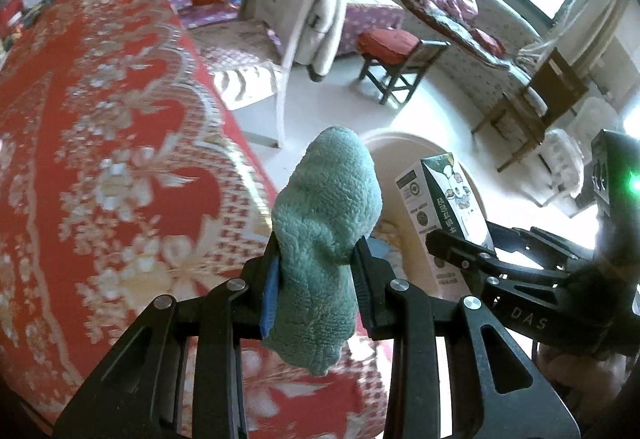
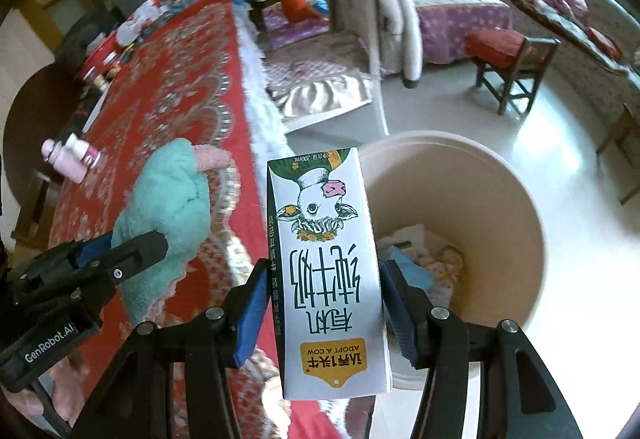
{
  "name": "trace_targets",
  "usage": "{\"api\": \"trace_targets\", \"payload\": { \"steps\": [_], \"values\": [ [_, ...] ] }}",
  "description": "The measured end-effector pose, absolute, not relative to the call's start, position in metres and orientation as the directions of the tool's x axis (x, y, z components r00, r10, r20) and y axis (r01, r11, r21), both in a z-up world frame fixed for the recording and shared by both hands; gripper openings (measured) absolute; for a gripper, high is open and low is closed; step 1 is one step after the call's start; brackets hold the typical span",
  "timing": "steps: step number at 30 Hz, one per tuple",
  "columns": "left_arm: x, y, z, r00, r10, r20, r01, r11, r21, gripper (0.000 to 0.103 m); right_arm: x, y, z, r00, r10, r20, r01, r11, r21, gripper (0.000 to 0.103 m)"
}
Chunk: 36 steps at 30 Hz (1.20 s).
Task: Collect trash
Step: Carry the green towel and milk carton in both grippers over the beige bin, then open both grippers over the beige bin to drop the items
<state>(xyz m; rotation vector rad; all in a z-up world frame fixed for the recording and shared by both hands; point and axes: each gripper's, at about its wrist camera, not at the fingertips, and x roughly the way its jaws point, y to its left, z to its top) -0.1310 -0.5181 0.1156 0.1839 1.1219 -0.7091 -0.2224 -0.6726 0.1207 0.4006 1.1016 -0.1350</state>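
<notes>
Teal fluffy terry cloth (image 1: 326,239) sits pinched in the left tongs (image 1: 318,267) above the red floral-patterned table (image 1: 112,143). The right tongs (image 2: 322,303) squeeze a white cow-printed milk carton (image 2: 326,271) just over the round beige plastic bin (image 2: 492,175).

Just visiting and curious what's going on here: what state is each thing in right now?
Left gripper: shut on the green cloth.
Right gripper: shut on the milk carton, which is upside down.
Bin: open, trash inside.
Pink bottle: lying on the table.

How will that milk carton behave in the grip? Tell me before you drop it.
The milk carton looks stiff: its flat sides stay straight between the right gripper pads. Probably light, being a small, likely empty pack. Its glossy print may be slippery, so it could slide out.
</notes>
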Motion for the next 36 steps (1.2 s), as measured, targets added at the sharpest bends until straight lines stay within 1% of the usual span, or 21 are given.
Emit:
{"api": "trace_targets", "payload": {
  "steps": [15,28,35,36],
  "values": [
    [-0.133,-0.586,0.077,0.167,-0.400,-0.901,0.642,0.738,-0.208,0.030,-0.250,-0.743,0.092,0.408,0.053,-0.911,0.439,0.864,0.247,0.053],
    [-0.123,-0.617,0.048,0.138,-0.350,-0.926,0.606,0.770,-0.200,0.030,-0.245,-0.776,0.050,0.345,0.101,-0.933,0.469,0.842,0.265,0.054],
    [-0.120,-0.627,0.037,0.082,-0.368,-0.926,0.575,0.777,-0.257,0.032,-0.233,-0.790,0.036,0.307,0.120,-0.944,0.467,0.846,0.259,0.054],
    [-0.121,-0.626,0.036,0.076,-0.375,-0.924,0.572,0.775,-0.267,0.034,-0.231,-0.789,0.035,0.301,0.119,-0.946,0.468,0.846,0.256,0.058]
  ]
}}
